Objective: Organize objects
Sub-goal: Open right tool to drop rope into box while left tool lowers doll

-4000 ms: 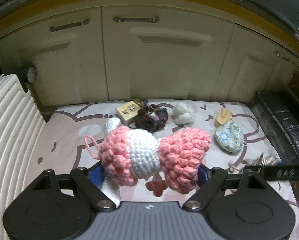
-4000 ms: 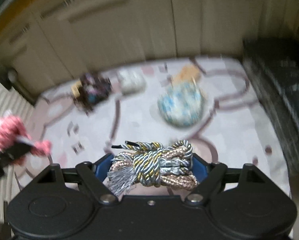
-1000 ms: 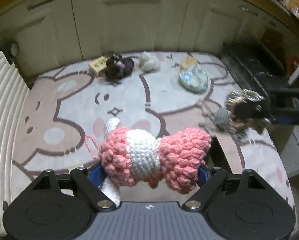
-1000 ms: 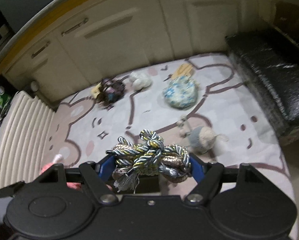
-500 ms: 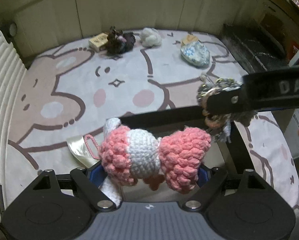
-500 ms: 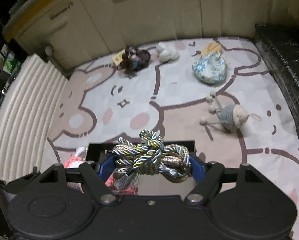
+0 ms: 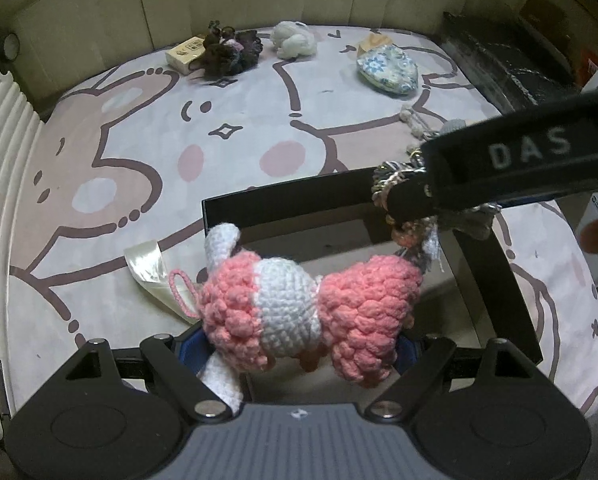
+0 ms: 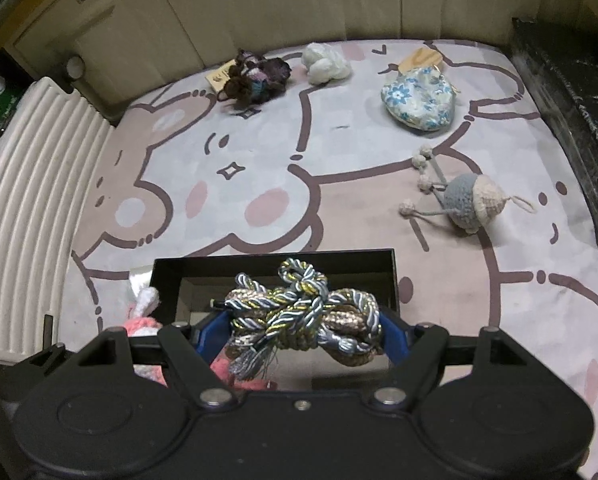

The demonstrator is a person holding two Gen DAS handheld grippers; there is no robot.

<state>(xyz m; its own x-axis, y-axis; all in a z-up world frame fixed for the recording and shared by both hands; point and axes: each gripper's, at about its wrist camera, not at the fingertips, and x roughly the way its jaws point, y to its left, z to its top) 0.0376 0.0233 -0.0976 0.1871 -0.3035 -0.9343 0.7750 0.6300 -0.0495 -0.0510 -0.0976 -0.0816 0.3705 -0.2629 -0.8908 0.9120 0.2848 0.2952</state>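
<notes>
Both loads hang over the black box [image 7: 495, 276]: left gripper [image 7: 299, 344] jaws pinching crochet bow [image 7: 307, 312], right gripper [image 8: 303, 336] jaws pinching cord bundle [image 8: 303, 316].

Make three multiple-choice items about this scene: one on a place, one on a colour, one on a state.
1. Where is the grey crocheted acorn toy?
A. on the rug
B. in the box
C. on the cabinet

2. The left claw's crocheted bow is:
A. blue and yellow
B. pink and white
C. green

3. The right claw is:
A. open, holding nothing
B. shut on the twisted cord bundle
C. resting on the rug

Key: 1 A, it lies on the cartoon-print rug; 2 B, pink lobes, white middle; 3 B, the cord fills its jaws above the black open box.
</notes>
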